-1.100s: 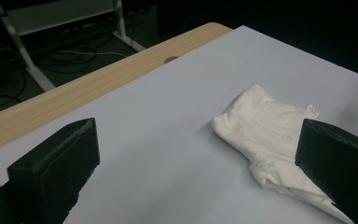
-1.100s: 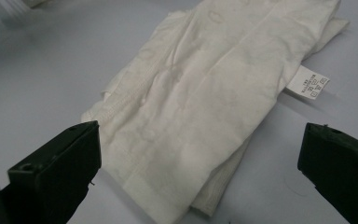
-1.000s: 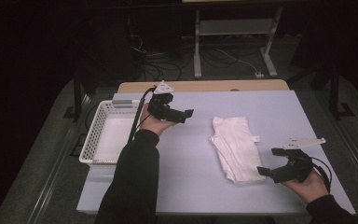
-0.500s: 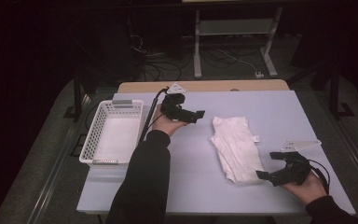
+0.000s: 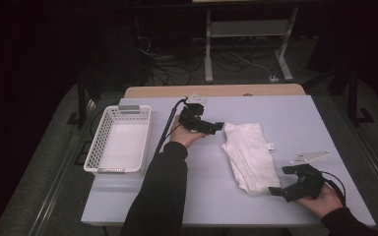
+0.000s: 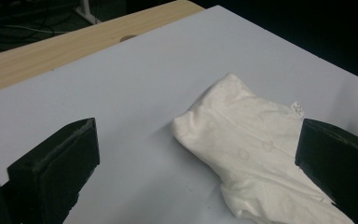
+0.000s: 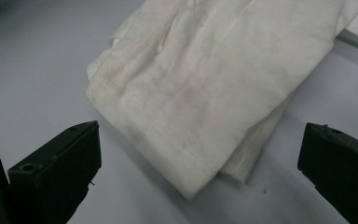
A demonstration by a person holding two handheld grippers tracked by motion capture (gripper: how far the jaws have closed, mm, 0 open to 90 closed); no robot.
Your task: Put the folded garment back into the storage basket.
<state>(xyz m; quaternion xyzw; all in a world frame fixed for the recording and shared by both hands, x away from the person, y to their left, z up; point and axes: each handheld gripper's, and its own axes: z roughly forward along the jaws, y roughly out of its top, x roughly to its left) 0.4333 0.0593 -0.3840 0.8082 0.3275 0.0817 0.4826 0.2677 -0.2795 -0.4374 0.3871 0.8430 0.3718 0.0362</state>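
Note:
A folded white cloth (image 5: 248, 153) lies on the pale table top (image 5: 305, 123), right of centre, with a small label at its right edge. My left gripper (image 5: 218, 127) hovers at the cloth's far left corner, jaws wide open and empty. In the left gripper view the cloth (image 6: 256, 154) lies ahead between the jaws, its label near the right jaw. My right gripper (image 5: 277, 183) sits at the cloth's near right corner, open and empty. The right gripper view has the cloth's hemmed corner (image 7: 205, 93) just ahead of the spread jaws.
A white plastic basket (image 5: 119, 140) with nothing in it stands at the table's left edge. A wooden strip (image 5: 211, 91) runs along the far edge. Beyond the table are a dark floor, cables and a metal stand (image 5: 246, 44).
My left gripper has moved right from near the basket to the cloth's far left corner. The right gripper has edged slightly toward the cloth's near corner.

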